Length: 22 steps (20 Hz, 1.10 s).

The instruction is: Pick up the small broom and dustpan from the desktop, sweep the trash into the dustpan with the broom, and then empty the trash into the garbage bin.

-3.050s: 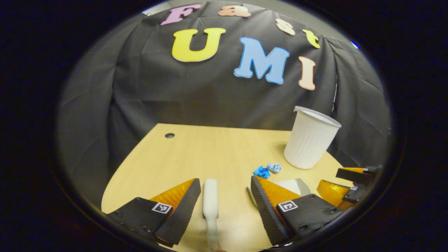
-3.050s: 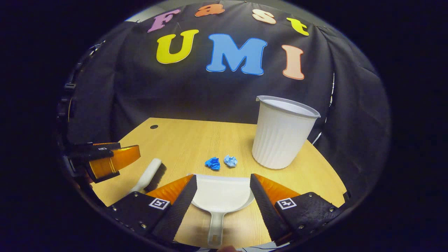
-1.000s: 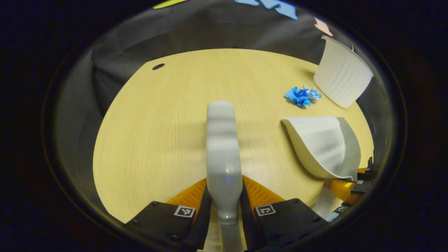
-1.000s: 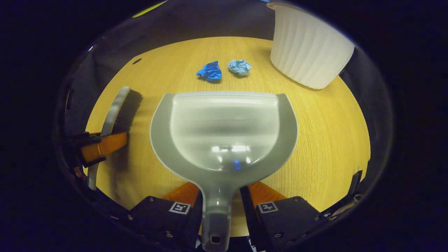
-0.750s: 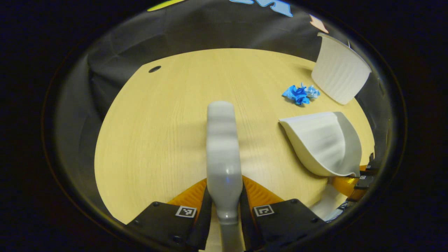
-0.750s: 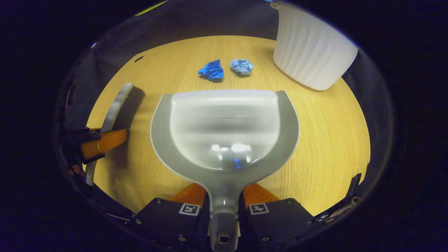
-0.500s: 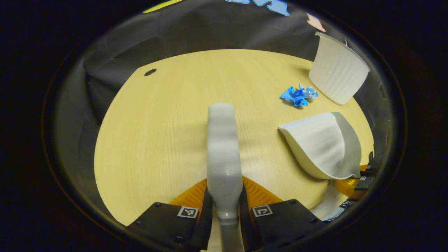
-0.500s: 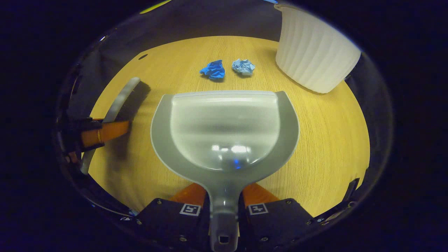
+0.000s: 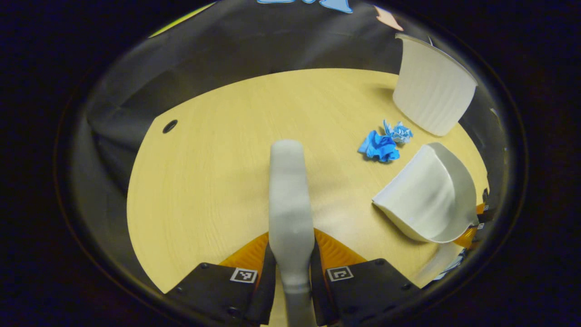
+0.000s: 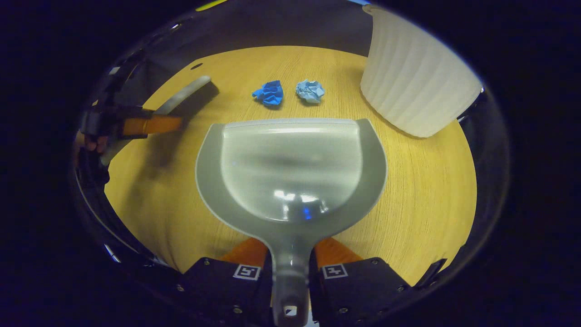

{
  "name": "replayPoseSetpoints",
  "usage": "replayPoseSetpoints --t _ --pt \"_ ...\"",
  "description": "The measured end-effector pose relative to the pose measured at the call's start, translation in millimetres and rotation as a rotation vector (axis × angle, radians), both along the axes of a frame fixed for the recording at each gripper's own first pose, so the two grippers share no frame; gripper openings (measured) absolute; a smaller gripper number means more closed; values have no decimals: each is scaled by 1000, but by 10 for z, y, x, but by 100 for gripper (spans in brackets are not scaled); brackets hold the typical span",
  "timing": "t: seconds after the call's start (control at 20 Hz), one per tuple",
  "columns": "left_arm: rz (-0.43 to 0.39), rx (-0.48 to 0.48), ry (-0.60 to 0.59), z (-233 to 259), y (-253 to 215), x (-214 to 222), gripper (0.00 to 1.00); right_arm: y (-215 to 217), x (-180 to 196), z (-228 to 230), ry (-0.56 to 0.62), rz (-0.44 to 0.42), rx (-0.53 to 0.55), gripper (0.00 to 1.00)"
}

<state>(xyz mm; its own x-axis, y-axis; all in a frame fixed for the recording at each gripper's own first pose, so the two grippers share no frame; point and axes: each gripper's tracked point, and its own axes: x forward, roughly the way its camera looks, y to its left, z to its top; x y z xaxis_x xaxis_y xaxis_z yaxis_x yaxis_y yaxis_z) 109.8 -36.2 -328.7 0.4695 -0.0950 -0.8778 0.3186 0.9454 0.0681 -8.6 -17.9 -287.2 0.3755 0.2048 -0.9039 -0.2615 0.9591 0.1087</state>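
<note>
Trash is what the coming move turns on: 2 crumpled paper balls, a dark blue ball (image 10: 268, 93) and a pale blue ball (image 10: 310, 90), lie side by side on the tabletop (image 10: 426, 190), just beyond the front lip of the dustpan (image 10: 290, 168) and near the foot of the white garbage bin (image 10: 415, 75).

The right gripper (image 10: 290, 272) has both fingers clamped on the dustpan's handle. The pan's long axis runs straight out from those fingers, mouth pointing at the 2 balls, so the right hand is the nearer one. In the left gripper view the dustpan (image 9: 429, 200) looks tilted, lip toward the trash; whether that lip touches the tabletop cannot be told.

The left gripper (image 9: 290, 268) is closed on the neck of the broom (image 9: 288, 195), whose long axis points straight ahead from its fingers. From there the dark blue ball (image 9: 379, 147) and the pale blue ball (image 9: 398, 131) lie ahead and to the right, well apart from the broom head. In the right gripper view the broom (image 10: 181, 97) sits off to the left of the pan, bristles facing down.

Judging from this, the broom must swing across to the far side of the balls and draw them back toward the pan's mouth.
</note>
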Motion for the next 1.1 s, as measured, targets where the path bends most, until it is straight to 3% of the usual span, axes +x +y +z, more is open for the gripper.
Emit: replayPoseSetpoints --t 0.2,0.6,1.05,1.1 --pt "-56 -27 5 -63 -312 312 44 -134 132 14 5 41 8 35" --pt "-320 -15 25 -138 -1028 683 44 -300 261 3 17 129 16 35" --pt "-585 -55 119 -23 -1582 451 44 -329 277 13 7 172 62 35" --pt "-615 -64 135 24 -1616 372 39 -309 283 20 6 175 75 35"
